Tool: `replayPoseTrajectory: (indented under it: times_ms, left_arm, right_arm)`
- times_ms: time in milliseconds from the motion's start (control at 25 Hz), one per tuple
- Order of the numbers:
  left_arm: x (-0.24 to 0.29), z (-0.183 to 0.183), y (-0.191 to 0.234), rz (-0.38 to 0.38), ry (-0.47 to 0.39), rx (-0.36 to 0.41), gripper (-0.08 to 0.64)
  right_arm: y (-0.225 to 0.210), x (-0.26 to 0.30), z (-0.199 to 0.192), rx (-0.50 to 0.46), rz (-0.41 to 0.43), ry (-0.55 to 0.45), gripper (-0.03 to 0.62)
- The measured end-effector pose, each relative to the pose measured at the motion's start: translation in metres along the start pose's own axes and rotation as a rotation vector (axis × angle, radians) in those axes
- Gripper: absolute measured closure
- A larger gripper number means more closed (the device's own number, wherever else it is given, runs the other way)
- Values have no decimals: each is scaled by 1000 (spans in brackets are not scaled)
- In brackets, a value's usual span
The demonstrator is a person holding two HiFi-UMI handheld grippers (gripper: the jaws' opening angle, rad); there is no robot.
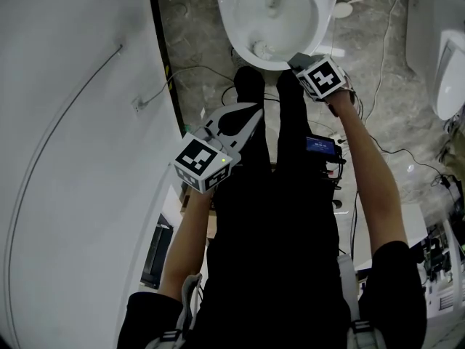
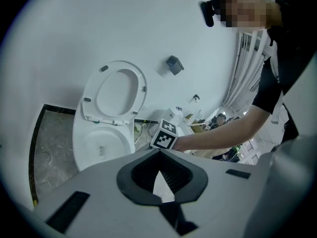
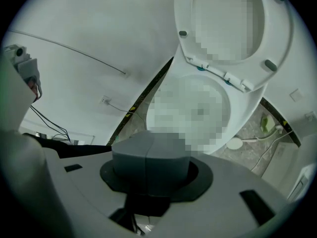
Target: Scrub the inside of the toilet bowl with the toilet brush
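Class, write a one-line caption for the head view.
Person over a toilet: shut right gripper close to it, open left gripper farther back.

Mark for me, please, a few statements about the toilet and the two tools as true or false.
1. The toilet seat is raised. True.
2. The left tool is shut on a brush. False: its jaws stand apart with nothing between them.
3. The right tool has its jaws together. True.
4. The left tool is nearer the toilet bowl than the right tool. False: in the head view the right tool is by the bowl's near rim, while the left tool is held back beside the person's legs.
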State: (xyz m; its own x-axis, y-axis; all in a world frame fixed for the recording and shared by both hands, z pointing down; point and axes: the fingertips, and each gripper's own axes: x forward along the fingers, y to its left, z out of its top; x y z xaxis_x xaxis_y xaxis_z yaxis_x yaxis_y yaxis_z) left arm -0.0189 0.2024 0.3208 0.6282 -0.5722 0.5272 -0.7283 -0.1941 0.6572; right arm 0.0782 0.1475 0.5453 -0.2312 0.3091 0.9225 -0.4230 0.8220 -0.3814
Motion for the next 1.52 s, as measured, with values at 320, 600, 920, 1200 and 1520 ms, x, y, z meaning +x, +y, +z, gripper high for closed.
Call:
replayPoseTrajectory:
  times_ms: [320, 600, 920, 1200, 1520]
  left_arm:
    - [-1, 2, 3, -8, -7, 1, 551]
    - [5, 9, 1, -22, -12, 7, 551]
    - [5, 8, 3, -25, -4, 11, 551]
    - [4, 11, 6, -21, -9, 7, 551]
    - [3, 11, 11, -25, -9, 5, 551]
  right_arm:
    - [9, 9, 17, 180, 42, -94, 431]
    - [12, 12, 36, 204, 33, -150, 431]
    - [11, 20, 62, 275, -1, -234, 430]
    - [1, 20, 80, 405, 22, -306, 430]
    - [-9, 21, 102, 493, 4, -351, 430]
